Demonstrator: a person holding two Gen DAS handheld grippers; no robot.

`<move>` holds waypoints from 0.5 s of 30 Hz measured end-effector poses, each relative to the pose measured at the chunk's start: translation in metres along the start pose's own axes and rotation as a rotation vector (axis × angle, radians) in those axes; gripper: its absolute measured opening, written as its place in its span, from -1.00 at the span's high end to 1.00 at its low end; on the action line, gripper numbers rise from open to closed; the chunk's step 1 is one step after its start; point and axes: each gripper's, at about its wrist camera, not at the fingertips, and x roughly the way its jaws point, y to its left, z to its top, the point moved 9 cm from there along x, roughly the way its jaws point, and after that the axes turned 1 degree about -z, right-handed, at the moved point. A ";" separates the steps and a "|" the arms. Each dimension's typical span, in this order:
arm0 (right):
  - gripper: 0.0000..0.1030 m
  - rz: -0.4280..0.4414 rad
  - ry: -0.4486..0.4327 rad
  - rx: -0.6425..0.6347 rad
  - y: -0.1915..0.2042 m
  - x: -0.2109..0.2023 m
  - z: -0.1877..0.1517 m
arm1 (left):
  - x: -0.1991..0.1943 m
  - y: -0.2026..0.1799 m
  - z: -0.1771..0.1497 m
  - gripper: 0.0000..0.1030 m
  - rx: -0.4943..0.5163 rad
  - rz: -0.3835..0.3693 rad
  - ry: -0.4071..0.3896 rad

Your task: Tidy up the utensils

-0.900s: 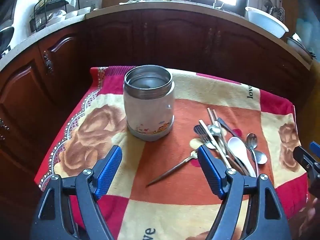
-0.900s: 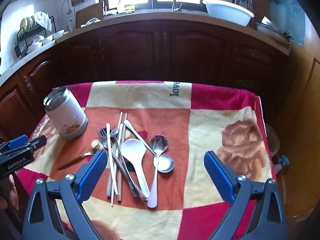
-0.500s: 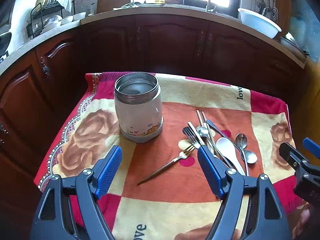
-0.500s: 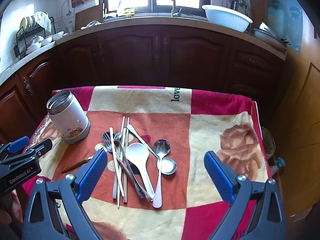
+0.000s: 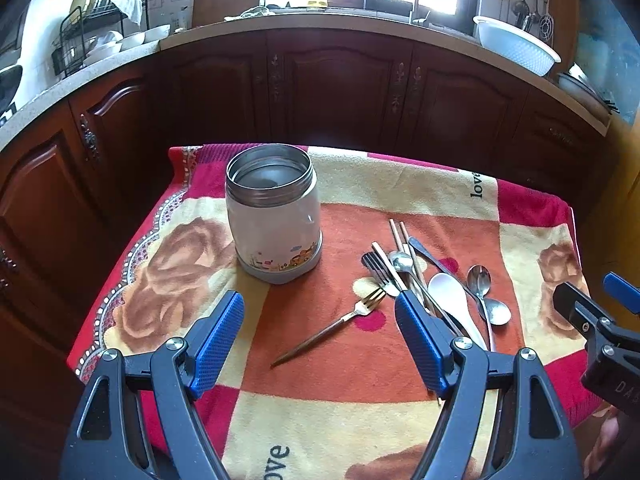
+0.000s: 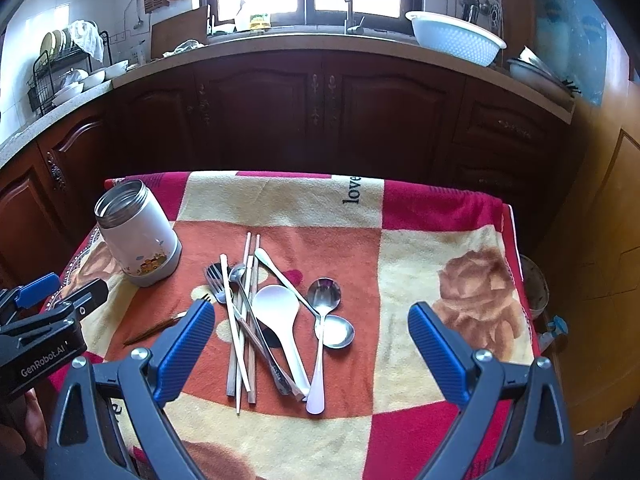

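A white jar with a steel rim (image 5: 274, 216) stands upright and open on the left of the cloth-covered table (image 5: 400, 188); it also shows in the right wrist view (image 6: 136, 232). A pile of utensils (image 6: 276, 316) lies mid-table: chopsticks, forks, metal spoons and a white spoon (image 6: 280, 320). A single fork with a brown handle (image 5: 332, 326) lies apart, left of the pile. My left gripper (image 5: 320, 336) is open and empty, above the near part of the cloth. My right gripper (image 6: 312, 344) is open and empty, held over the pile's near end.
Dark wooden cabinets (image 6: 320, 120) with a counter stand behind the table. A white colander bowl (image 6: 456, 36) and a dish rack (image 6: 68, 68) sit on the counter. A wooden wall (image 6: 600, 200) is at the right. The table's edges drop off left and right.
Both grippers have drawn back and up from the table, so jar and utensils look smaller and farther. Nothing on the cloth has moved.
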 end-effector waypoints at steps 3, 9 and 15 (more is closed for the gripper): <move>-0.93 -0.005 0.006 -0.002 0.000 0.001 -0.001 | 0.000 0.000 0.000 -0.93 -0.001 0.001 -0.001; -0.93 0.000 0.009 0.007 -0.002 0.003 -0.002 | 0.002 0.000 -0.001 -0.93 -0.003 -0.004 0.006; -0.93 0.006 0.025 0.010 -0.002 0.005 -0.002 | 0.003 -0.001 -0.001 -0.93 -0.003 -0.004 0.008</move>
